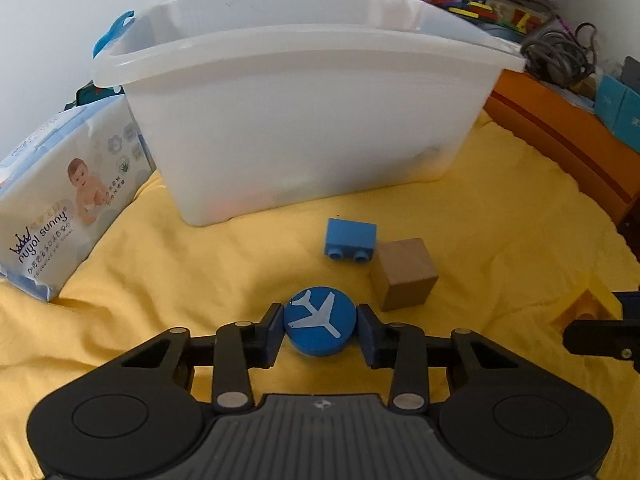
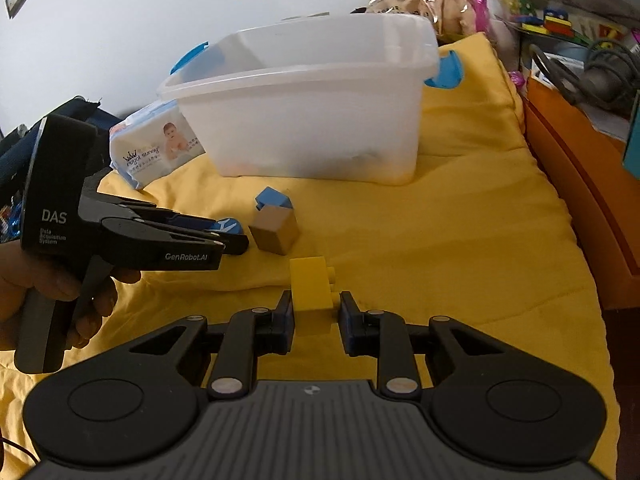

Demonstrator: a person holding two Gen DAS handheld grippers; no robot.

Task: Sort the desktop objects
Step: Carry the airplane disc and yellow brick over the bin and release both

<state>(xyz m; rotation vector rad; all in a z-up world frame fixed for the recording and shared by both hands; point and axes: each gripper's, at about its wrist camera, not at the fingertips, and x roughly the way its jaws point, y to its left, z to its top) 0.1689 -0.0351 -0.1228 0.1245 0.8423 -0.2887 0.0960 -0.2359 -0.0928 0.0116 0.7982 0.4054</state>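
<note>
Claws (image 1: pixel 320 330) (image 2: pixel 314 316) clamping blue disc (image 1: pixel 320 326), yellow brick (image 2: pixel 312 292), open cloth (image 2: pixel 460 240) rightward

Two close wrist views, shared bin (image 1: pixel 304 120)

Left gripper (image 1: pixel 320 330): pitched down, jaws closed on both flanks of a disc (image 1: pixel 320 326). Right gripper (image 2: pixel 316 312): pitched down, jaws closed on a brick (image 2: pixel 312 292). Hand (image 2: pixel 48 300) at 9 o'clock grips the left handle.
</note>
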